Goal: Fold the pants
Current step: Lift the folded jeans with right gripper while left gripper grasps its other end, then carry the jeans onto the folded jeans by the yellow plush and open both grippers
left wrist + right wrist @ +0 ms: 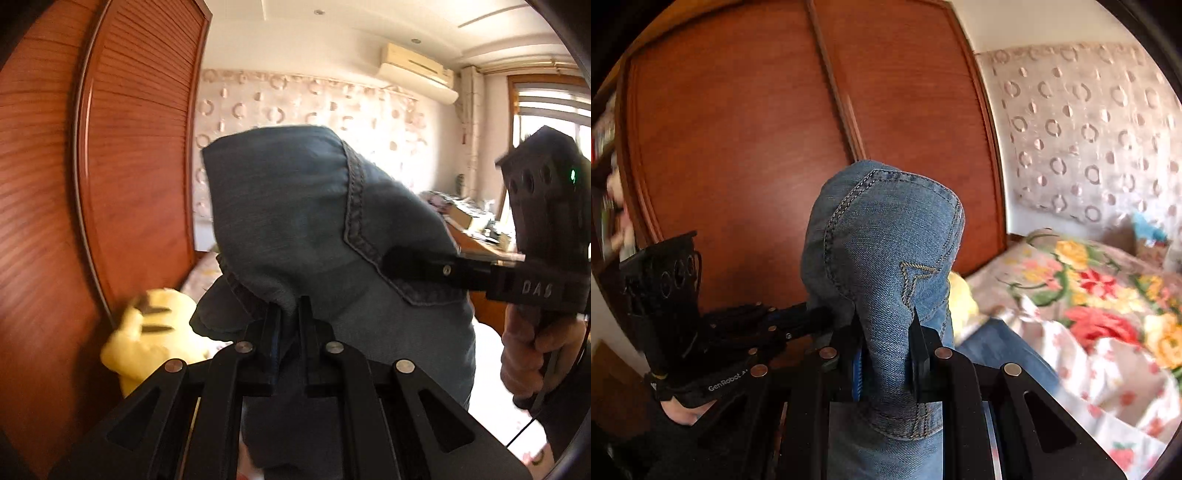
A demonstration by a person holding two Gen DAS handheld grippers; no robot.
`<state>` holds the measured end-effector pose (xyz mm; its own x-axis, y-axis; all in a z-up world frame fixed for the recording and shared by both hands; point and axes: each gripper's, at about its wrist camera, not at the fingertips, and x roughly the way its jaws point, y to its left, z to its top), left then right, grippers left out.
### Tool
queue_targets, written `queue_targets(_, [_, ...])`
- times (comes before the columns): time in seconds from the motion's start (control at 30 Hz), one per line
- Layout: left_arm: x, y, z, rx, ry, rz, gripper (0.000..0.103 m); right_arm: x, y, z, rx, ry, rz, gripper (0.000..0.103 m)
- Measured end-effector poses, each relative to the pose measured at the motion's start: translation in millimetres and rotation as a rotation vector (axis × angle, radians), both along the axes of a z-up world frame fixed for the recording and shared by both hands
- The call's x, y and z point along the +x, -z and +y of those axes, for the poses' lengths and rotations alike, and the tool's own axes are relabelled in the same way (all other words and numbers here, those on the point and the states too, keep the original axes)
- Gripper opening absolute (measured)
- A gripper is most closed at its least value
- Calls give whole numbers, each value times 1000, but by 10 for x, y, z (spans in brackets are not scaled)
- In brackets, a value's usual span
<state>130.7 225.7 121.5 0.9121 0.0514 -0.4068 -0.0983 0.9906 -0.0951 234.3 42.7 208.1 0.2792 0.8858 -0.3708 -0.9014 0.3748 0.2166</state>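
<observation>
Blue denim pants (295,206) are held up in the air between both grippers. In the left wrist view my left gripper (288,310) is shut on a bunched edge of the denim, which bulges above its fingers. From the right, my right gripper (391,264) pinches the same cloth by a stitched pocket edge, with a hand (524,350) on its handle. In the right wrist view my right gripper (886,325) is shut on the pants (886,236) at a back pocket with a stitched triangle. My left gripper (820,315) grips the cloth just to its left.
A tall wooden wardrobe (738,129) stands close behind the pants. A yellow plush toy (147,332) lies at lower left. A bed with a floral blanket (1089,288) lies to the right, below a patterned curtain (1089,129). A cluttered desk (476,229) stands by the window.
</observation>
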Motion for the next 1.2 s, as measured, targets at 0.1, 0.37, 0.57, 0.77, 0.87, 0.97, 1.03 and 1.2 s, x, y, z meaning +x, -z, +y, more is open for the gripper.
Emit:
queue_targets(0.1, [426,118,143,19,-25,64,10,409,408,41,71,39,131,19])
queue_targets(0.37, [1192,1205,-189,1,69,324,10,1079,1829,43,-196,335,142,33])
queue_targets(0.57, [1121,1514,-348,36,90,369,10,1143,1598,-34,-290,309,106,50])
queue_targets(0.77, [1120,1507,-319,22,70,374,10,966,1165,156,-226,277,-4,36])
queue_targets(0.87, [1097,1560,-358,22,61,379,10,933,1172,362,-225,200,-36,29])
queue_targets(0.97, [1077,1623,-361,17,53,384,10,1128,1415,566,-346,245,-33,21])
queue_targets(1.03, [1077,1659,-347,17,54,379,10,1358,1588,654,-398,271,26,21])
queue_targets(1.2, [1102,1628,-357,14,42,381,10,1367,1612,567,-362,320,58,21])
